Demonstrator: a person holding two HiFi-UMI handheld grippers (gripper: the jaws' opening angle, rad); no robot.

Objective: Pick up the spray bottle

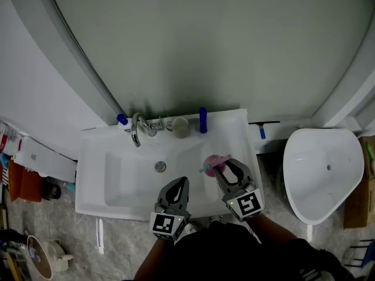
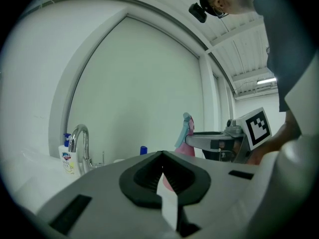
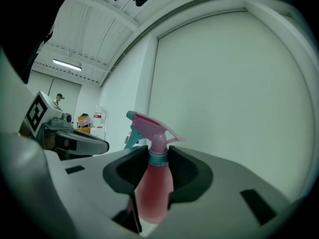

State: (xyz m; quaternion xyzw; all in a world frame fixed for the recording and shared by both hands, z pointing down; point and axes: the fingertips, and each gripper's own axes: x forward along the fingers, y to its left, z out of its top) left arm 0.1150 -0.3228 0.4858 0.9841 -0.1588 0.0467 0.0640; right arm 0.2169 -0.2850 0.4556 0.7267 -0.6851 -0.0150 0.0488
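Spray bottle in the right gripper's grip over the sink, left gripper empty beside it.

The right gripper (image 1: pixel 227 166) has its fingers closed partway onto the pink spray bottle (image 3: pixel 153 183), pads pressing either side just under the teal collar. The bottle stands upright between them, its long axis running 12 to 6 o'clock in the right gripper view. Its teal nozzle and trigger point to about 9 o'clock, toward the left gripper (image 1: pixel 180 183). From overhead the bottle (image 1: pixel 213 161) hangs above the right half of the sink (image 1: pixel 94 157), at about 4 o'clock from the tap (image 1: pixel 136 131). The left gripper's fingers are drawn together on nothing; from them the bottle lies at roughly 2 o'clock, close by but apart. The pick-up looks essentially done, and I judge the right hand alone carries whatever comes next.
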